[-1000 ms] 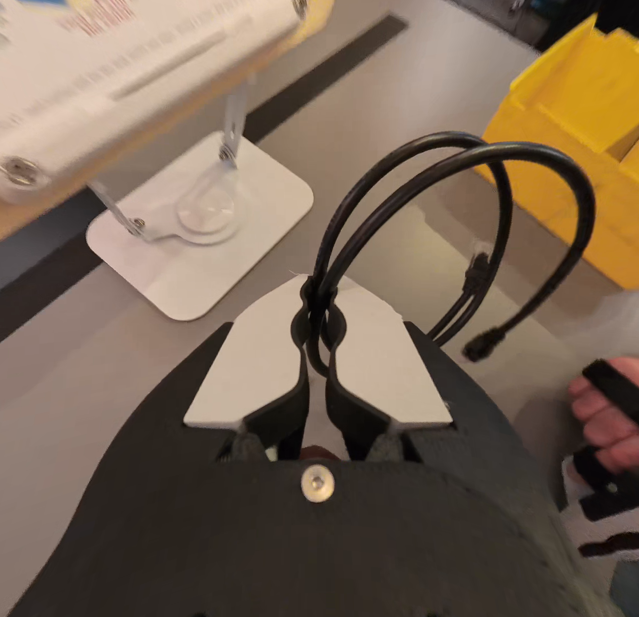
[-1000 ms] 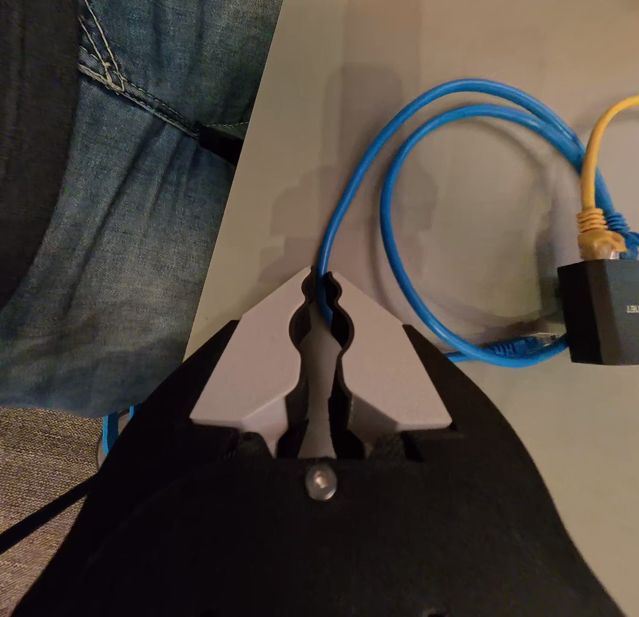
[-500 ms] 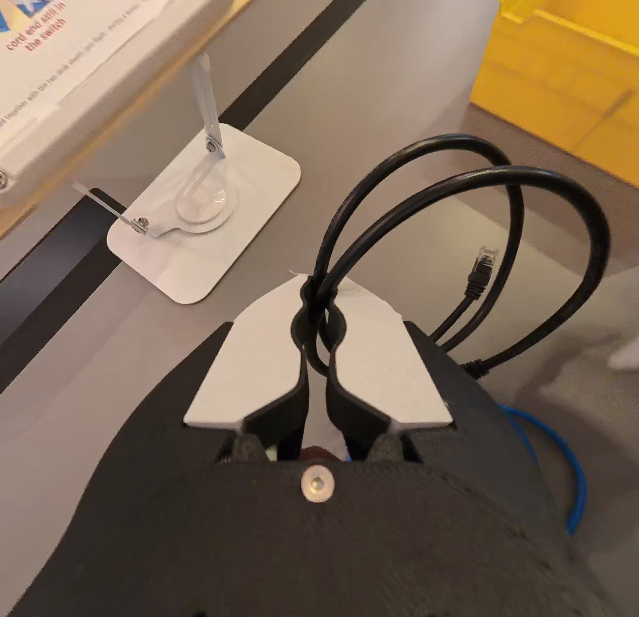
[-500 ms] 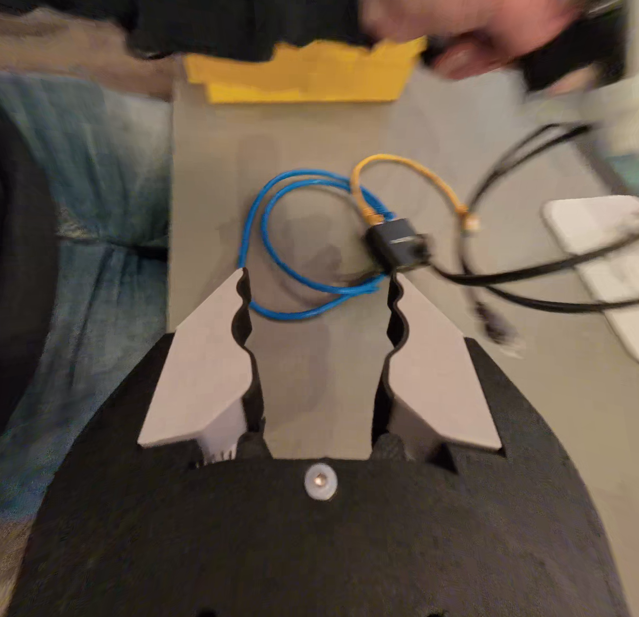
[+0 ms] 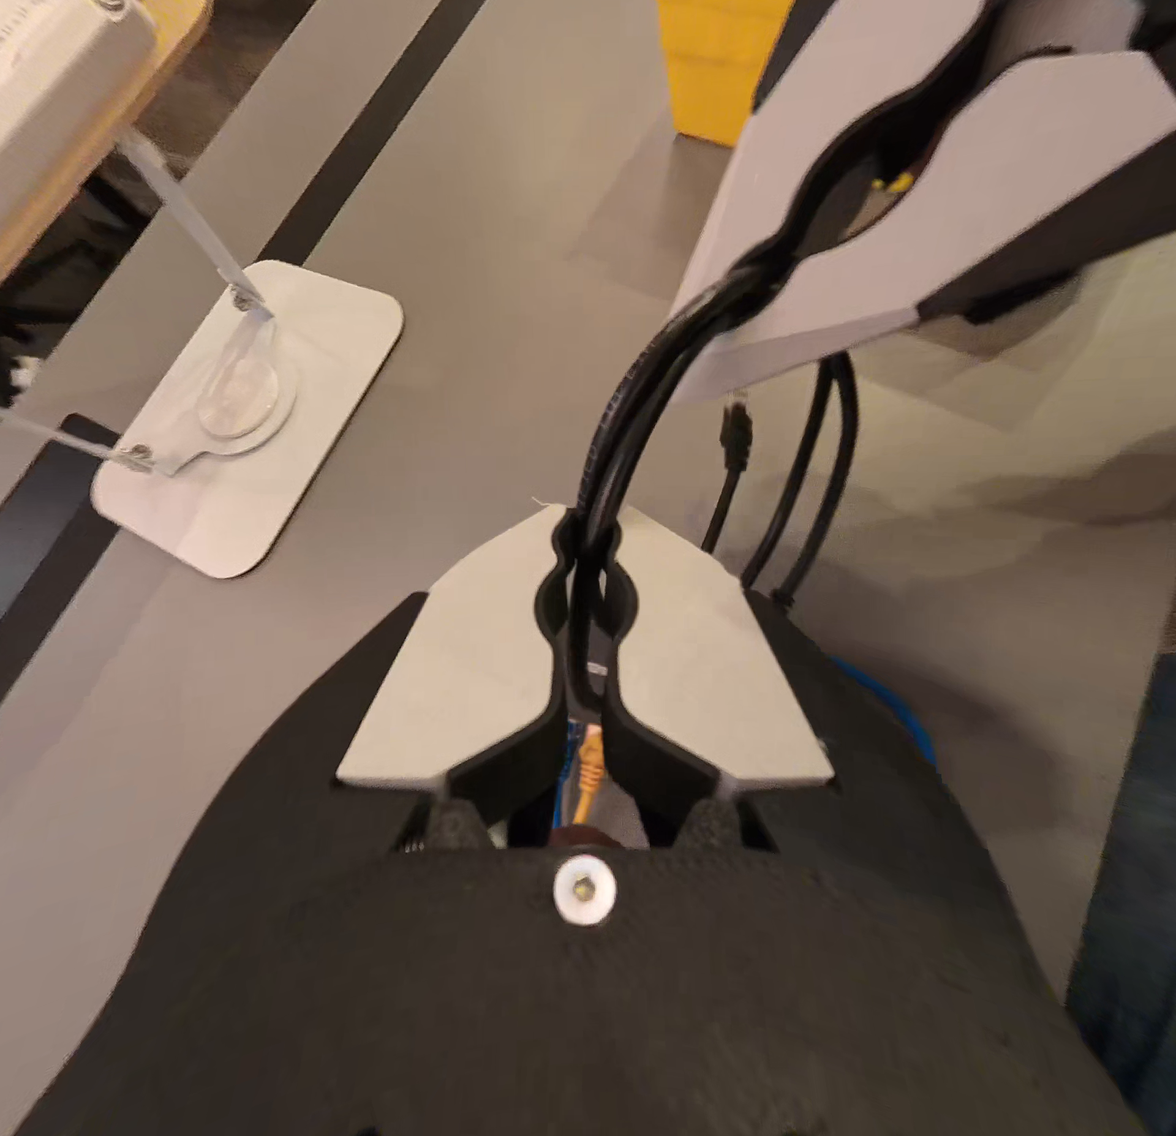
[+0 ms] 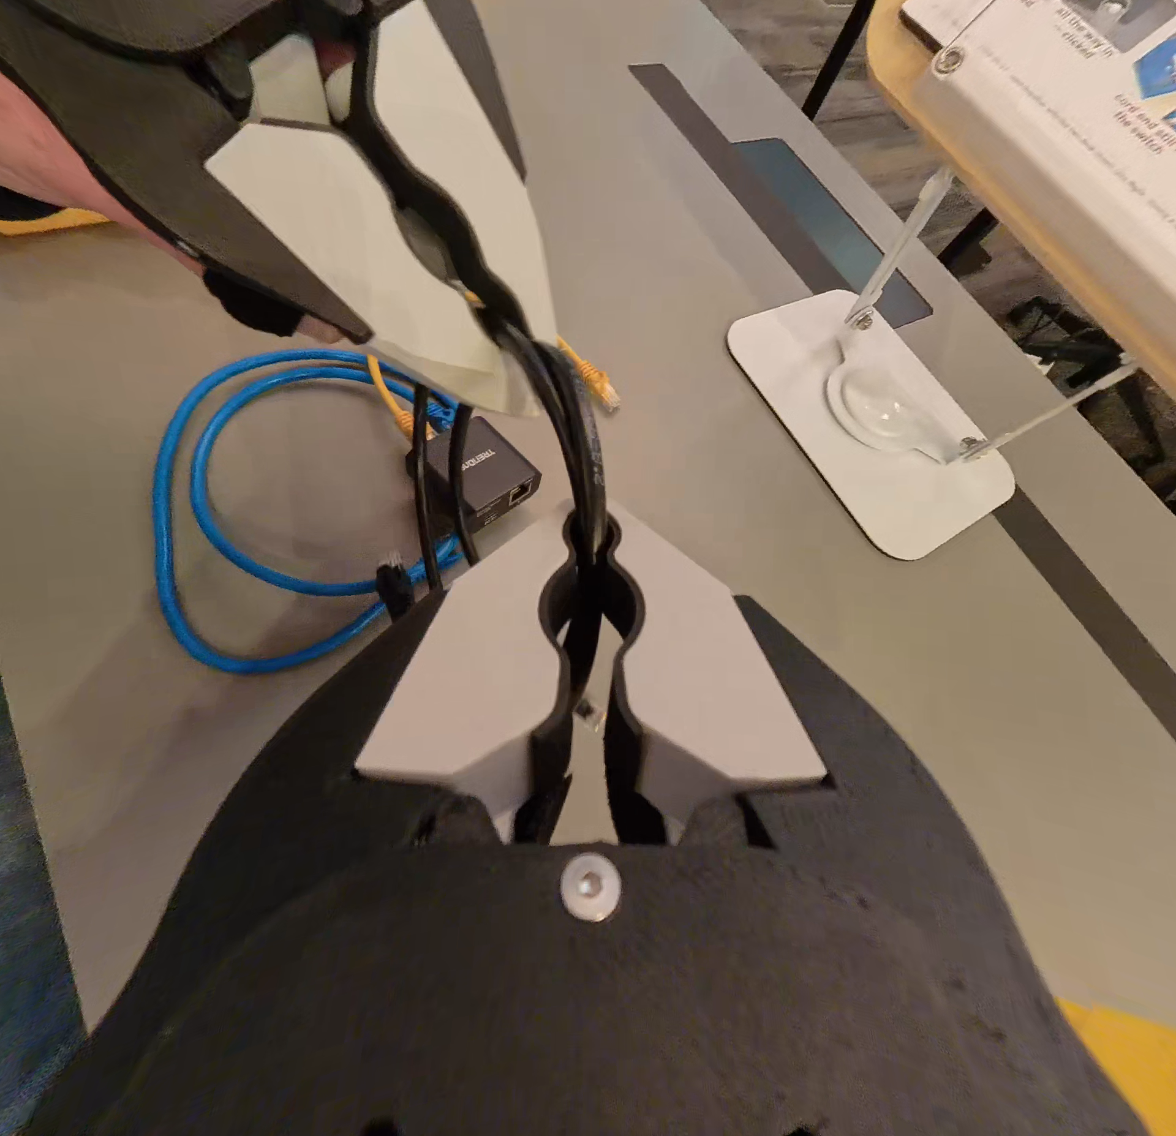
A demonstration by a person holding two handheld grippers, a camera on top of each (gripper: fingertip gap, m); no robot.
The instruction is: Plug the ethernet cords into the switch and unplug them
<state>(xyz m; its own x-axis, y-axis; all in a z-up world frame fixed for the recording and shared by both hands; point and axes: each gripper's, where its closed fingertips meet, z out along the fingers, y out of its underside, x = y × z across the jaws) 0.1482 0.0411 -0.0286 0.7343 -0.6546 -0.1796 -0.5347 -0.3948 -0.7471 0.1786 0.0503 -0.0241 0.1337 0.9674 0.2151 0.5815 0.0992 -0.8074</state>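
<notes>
A: How is the left gripper [image 5: 587, 529] set?

B: It is closed almost fully, and a doubled loop of the black cord [image 5: 614, 450] is pinched between its fingertips. The same gripper is seen from the right wrist view at the upper left [image 6: 503, 342], with the cord leaving its tips.

A: And the right gripper [image 6: 592, 533]?

B: It is likewise clamped on the black cord [image 6: 588, 450], which is held in the narrow notch at its tips. In the left wrist view it is shown at the upper right [image 5: 748, 281], gripping the far end of the same short span. The span between the two grippers is arched and lifted off the counter [image 6: 732, 354].

A: Where is the switch?

B: The small black switch [image 6: 490, 469] is lying on the counter below the left gripper. A yellow cord [image 6: 398, 405] is plugged into its far end, and a coiled blue cord [image 6: 191, 501] is laid beside it. One port on the near face is seen open.

A: The black cord's plugs?

B: One black plug [image 5: 735, 434] is hanging free. Another [image 6: 391, 580] is resting over the blue coil.

A: Anything else?

B: A white stand base [image 6: 891, 456] and a yellow bin [image 5: 719, 55] are noted.
</notes>
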